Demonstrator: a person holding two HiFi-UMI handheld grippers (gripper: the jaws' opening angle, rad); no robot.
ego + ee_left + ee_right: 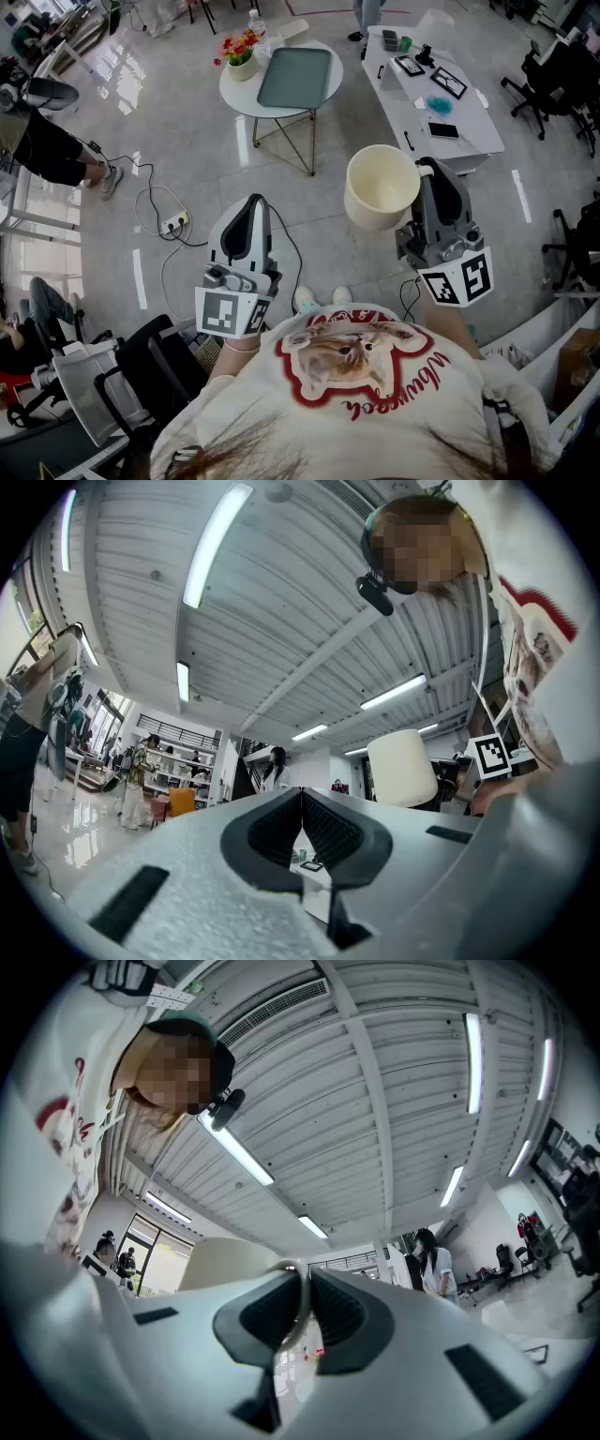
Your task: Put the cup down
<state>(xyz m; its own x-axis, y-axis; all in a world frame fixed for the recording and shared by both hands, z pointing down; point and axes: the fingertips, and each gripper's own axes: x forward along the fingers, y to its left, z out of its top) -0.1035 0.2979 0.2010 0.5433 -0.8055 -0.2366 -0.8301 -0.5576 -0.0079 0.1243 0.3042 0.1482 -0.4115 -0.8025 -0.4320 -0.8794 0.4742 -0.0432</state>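
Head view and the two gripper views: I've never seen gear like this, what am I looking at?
A person wears a downward-looking head camera and holds a two-jaw gripper in each hand. Each gripper carries its own camera, here pointing up at the ceiling. The right gripper pinches the rim of a cream cup, held in the air. The left gripper is shut and empty. Ahead, a round table holds a green tray and potted flowers.
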